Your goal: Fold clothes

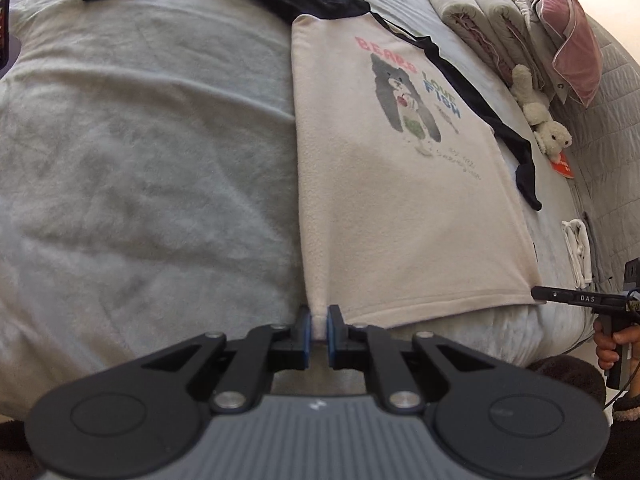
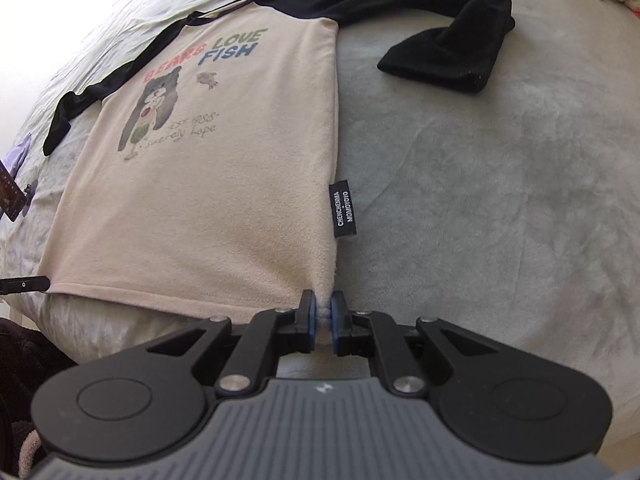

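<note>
- The shirt (image 1: 400, 200) is spread face up on the bed (image 1: 140, 140), hem at the near edge, so both bottom corners are easy to grab.
- Left gripper (image 1: 319, 326) is pinched tight on one hem corner, and the right gripper (image 2: 323, 314) is clamped on the other, next to the black side tag (image 2: 342, 209). Looks to me like the setup for lifting the hem up toward the collar.
- Body is cream fleece, soft and a bit fuzzy, with a bear print. Black sleeves (image 2: 436, 36) are flopped out sideways, one bent back on itself.
- The bed cover is plush grey-green, so it'll probably cling a little.
</note>
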Available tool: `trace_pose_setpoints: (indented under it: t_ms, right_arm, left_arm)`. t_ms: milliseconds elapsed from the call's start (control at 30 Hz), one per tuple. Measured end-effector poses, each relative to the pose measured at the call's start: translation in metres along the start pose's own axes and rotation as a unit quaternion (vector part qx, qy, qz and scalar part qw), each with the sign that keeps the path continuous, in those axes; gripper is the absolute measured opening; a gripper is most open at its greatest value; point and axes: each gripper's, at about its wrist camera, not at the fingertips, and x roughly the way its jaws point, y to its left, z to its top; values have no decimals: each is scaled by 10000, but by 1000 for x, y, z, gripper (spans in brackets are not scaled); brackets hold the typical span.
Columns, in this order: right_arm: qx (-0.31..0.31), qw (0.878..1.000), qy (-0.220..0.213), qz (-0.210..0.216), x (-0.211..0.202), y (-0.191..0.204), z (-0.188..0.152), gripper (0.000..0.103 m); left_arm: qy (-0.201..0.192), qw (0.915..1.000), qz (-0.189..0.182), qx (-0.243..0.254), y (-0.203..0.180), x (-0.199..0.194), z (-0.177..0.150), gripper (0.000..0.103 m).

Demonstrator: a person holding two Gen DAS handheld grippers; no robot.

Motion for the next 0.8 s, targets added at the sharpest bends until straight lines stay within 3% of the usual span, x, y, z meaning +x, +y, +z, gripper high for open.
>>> trace_pose_setpoints:
  t_ms: [167,200,300,367,533,800]
  right_arm:
    - [-36,10000,-42,25,-2,-1,0,10]
    - [-82,9999,-74,21,-4,1,0,19]
    - [-220,9996,-170,10,-12,5,1,32]
    - [-282,9993,-238,9,-16,7,3,41]
    - [-64,9992,-404,-9,-16,6,16,42]
    - [267,9978,-596,-141,-1,6,42,42]
  left_arm:
    - [51,9999,-85,90,2,-1,3,9]
    - [60,9999,-124,102,2,-3,5,10]
    - [-52,9997,-248,44,5,-8,10,25]
    - [-174,9993,-332,-91,9,-11,18,29]
    - [-472,9977,-380,-316,12,-10,43,29]
    - [-813,9957,-144,-411,11,3,78,27]
